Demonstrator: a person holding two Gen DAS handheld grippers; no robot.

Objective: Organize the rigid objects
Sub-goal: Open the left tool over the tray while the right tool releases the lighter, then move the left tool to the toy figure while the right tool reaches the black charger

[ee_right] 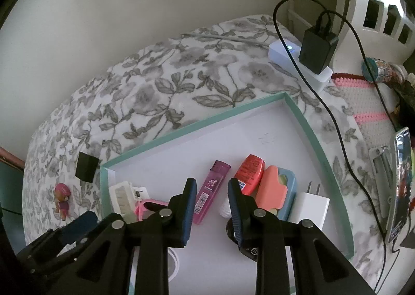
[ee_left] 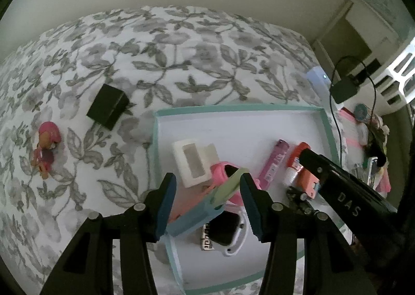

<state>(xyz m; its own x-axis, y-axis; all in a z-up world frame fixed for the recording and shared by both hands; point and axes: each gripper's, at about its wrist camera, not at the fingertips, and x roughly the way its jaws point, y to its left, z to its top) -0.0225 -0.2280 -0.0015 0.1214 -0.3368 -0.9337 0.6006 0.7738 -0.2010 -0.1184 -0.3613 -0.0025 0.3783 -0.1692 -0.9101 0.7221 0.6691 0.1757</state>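
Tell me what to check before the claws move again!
1. Left claw open: ok, its jaws stand wide apart.
2. Blue, pink and green thing between the left claw's fingers fully let go: cannot tell.
3. Right claw free: ok, it is open above the tray and grips nothing.
4. Room left in the tray: ok, its far part is bare.
5. Everything tidied into the tray: not ok, the black box and the pink toy lie outside it on the flowery bedspread.
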